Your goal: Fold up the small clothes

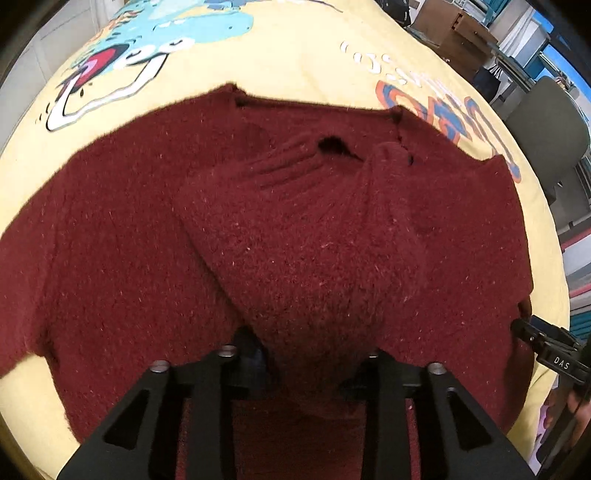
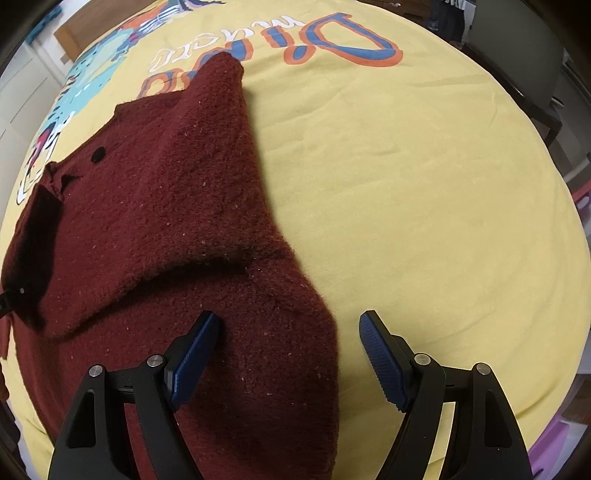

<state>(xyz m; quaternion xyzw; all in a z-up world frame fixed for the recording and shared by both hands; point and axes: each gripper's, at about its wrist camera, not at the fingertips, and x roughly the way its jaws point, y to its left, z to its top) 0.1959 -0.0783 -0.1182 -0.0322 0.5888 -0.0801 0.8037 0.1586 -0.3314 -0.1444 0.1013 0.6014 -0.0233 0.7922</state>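
A dark red knitted sweater (image 1: 147,229) lies on a yellow printed sheet (image 1: 295,59). My left gripper (image 1: 303,362) is shut on a fold of the sweater and holds it lifted over the body; the fingertips are hidden under the cloth. In the right wrist view the sweater (image 2: 155,206) lies at the left, one part folded over. My right gripper (image 2: 286,350) is open, its blue pads (image 2: 192,362) astride the sweater's right edge, just above it. The right gripper also shows at the right edge of the left wrist view (image 1: 546,347).
The yellow sheet (image 2: 424,206) has a cartoon print (image 1: 122,62) and orange-blue lettering (image 2: 347,40). A grey chair (image 1: 546,136) and wooden furniture (image 1: 454,33) stand beyond the far right edge. A white cabinet (image 2: 18,99) is at the left.
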